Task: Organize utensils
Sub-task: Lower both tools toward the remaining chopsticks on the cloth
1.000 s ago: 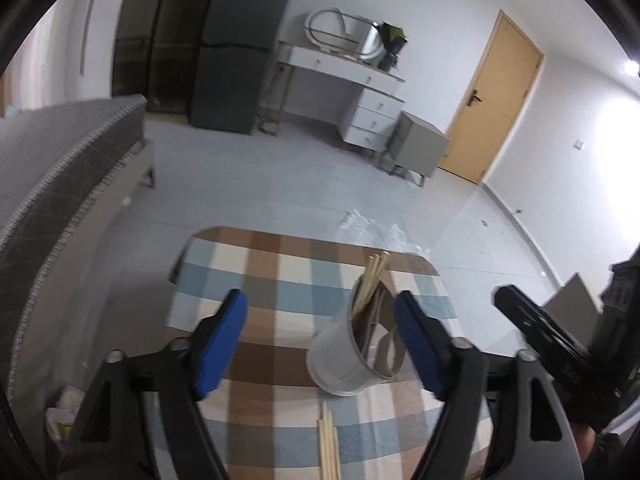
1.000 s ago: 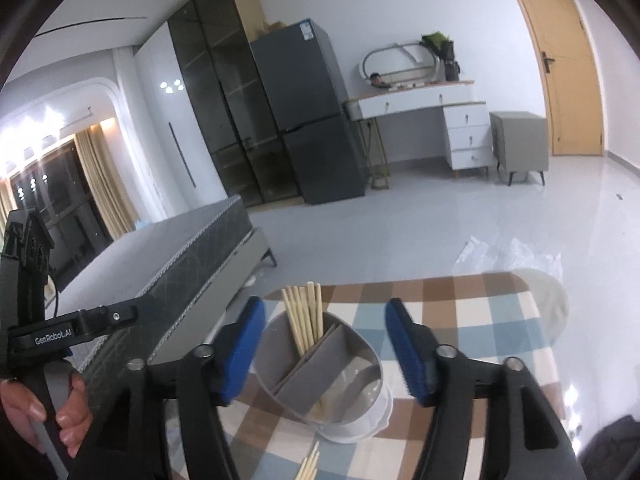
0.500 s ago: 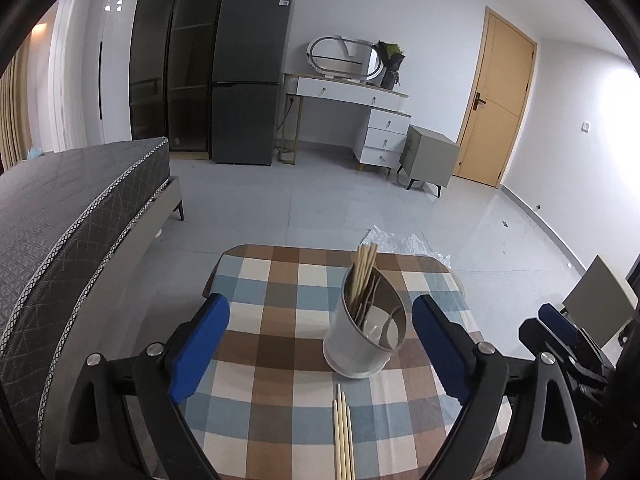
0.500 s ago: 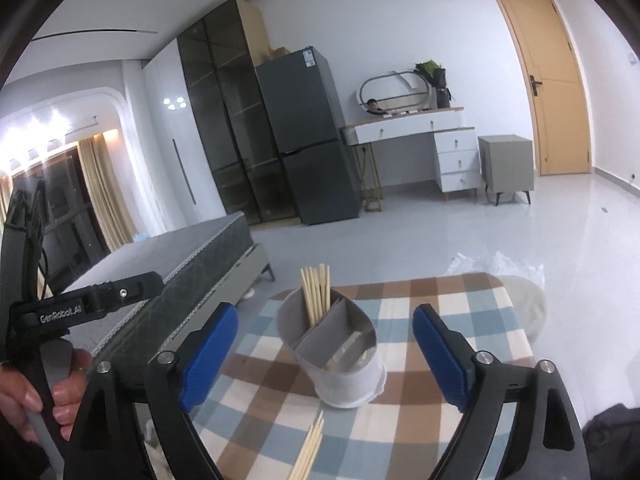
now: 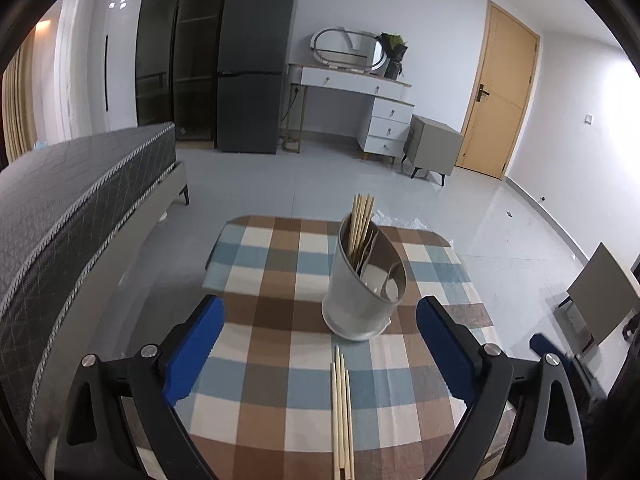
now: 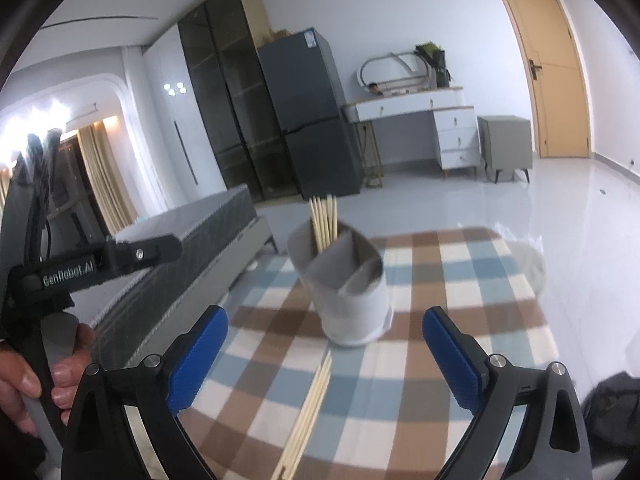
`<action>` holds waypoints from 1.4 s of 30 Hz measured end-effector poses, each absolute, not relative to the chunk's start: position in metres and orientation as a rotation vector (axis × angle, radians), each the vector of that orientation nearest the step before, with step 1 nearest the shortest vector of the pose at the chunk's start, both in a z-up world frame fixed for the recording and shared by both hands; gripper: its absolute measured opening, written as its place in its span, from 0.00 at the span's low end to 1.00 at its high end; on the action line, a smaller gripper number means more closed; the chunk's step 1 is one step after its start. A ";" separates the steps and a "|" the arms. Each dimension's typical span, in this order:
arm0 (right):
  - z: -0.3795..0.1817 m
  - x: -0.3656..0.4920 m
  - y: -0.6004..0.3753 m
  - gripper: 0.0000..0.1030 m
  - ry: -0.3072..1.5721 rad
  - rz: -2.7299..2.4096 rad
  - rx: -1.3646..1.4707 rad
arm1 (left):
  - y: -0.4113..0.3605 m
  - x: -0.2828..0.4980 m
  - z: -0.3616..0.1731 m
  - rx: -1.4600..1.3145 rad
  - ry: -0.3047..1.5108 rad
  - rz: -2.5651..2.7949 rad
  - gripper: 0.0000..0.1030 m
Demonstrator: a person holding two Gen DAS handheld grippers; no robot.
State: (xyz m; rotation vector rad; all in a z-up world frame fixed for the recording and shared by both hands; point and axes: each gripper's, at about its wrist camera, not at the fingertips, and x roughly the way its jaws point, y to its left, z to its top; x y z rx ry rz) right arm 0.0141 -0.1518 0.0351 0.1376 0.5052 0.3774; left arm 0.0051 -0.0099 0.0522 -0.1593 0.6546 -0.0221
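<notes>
A grey divided utensil holder (image 5: 360, 292) (image 6: 352, 300) stands upright on the checked tablecloth (image 5: 272, 264) (image 6: 460, 280). Several wooden chopsticks (image 5: 362, 220) (image 6: 325, 220) stick up from its back compartment. A bundle of loose chopsticks (image 5: 342, 408) (image 6: 310, 412) lies flat on the cloth just in front of the holder. My left gripper (image 5: 318, 312) hovers short of the holder, its jaws opening, nothing between them. My right gripper (image 6: 326, 316) hovers likewise, jaws opening and empty. A hand (image 6: 40, 380) holds the left gripper's body at the left of the right wrist view.
A grey bed (image 5: 80, 208) runs along the table's left side. Beyond the table are bare floor, a dark fridge (image 5: 252, 80), a white dresser (image 5: 360, 96), a nightstand (image 5: 432, 152) and a door (image 5: 500, 100). A grey chair (image 5: 600, 300) stands to the right.
Both grippers' jaws have spread wider and both have drawn back from the holder. More of the loose chopsticks on the cloth now shows in front of it.
</notes>
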 end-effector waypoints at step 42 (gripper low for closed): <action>-0.122 0.116 -0.080 0.50 1.098 0.349 -0.011 | 0.056 0.043 -0.074 -0.597 1.126 0.070 0.91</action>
